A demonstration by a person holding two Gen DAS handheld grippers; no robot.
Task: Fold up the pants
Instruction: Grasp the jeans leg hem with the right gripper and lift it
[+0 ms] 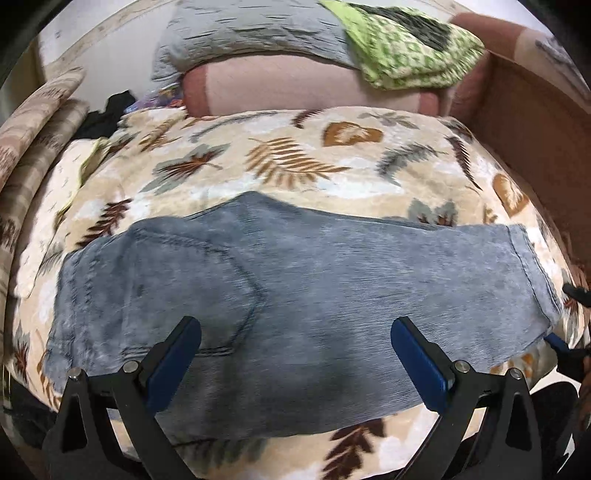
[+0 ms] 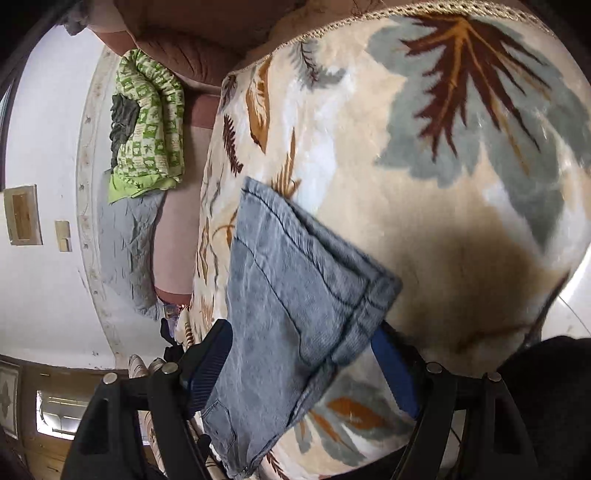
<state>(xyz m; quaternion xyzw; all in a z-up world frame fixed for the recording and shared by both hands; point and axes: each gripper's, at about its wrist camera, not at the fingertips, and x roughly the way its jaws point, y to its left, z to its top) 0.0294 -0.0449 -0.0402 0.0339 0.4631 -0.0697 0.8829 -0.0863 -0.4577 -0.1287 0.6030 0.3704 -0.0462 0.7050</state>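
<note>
Blue-grey denim pants [image 1: 280,295] lie folded lengthwise across a leaf-patterned blanket [image 1: 258,158], waist at the left, hems at the right. My left gripper [image 1: 295,332] is open and hovers above the pants' near edge, holding nothing. My right gripper [image 2: 303,350] is open with its jaws on either side of the hem corner of the pants [image 2: 295,295]. One blue pad [image 2: 395,373] lies under the cloth edge. The right gripper's tip also shows in the left wrist view [image 1: 557,343] beside the hems.
A pink bolster [image 1: 306,88], a grey pillow [image 1: 258,33] and a green patterned quilt [image 1: 406,48] lie at the bed's head. A brown headboard wall [image 1: 535,140] stands at the right. Dark clothes [image 1: 107,114] sit at the far left.
</note>
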